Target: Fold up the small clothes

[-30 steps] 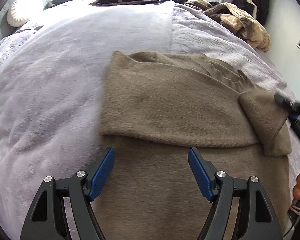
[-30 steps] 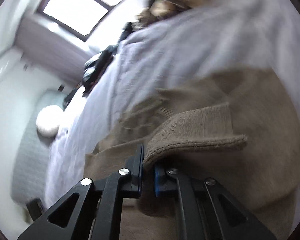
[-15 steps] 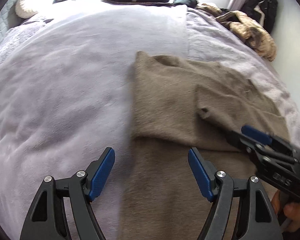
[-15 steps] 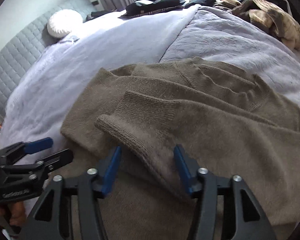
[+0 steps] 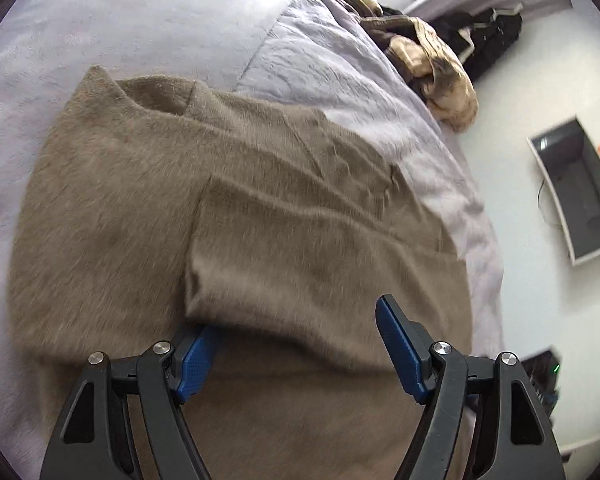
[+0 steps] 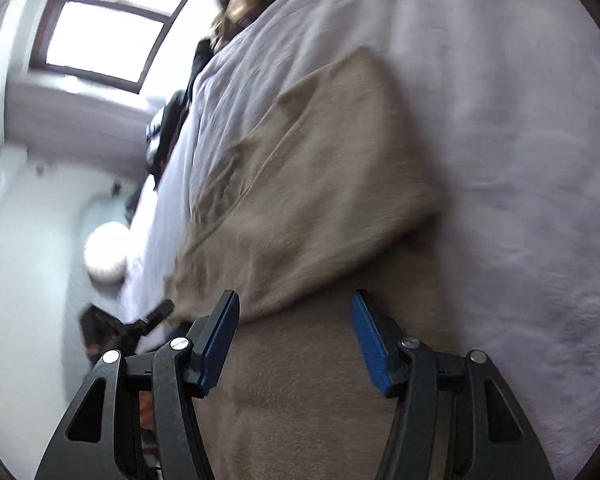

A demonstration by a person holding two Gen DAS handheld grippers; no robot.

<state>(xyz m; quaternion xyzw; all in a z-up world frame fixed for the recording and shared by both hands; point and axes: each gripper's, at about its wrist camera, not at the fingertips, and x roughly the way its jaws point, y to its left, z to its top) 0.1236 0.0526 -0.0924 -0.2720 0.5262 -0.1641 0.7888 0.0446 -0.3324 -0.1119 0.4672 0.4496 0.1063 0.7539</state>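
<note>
- Left gripper (image 5: 296,344) stands open over the near part of the brown sweater (image 5: 148,208), its jaws having just narrowed a little; its left pad is tucked under a folded sleeve edge.
- Right gripper (image 6: 296,340) stands open, holding nothing.
- Sweater lies on the lavender bedspread (image 5: 132,20).

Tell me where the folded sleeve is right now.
In the left wrist view the sleeve lies folded across the brown sweater on the bed, just ahead of the open left tool, whose left finger sits under its near edge.
</note>
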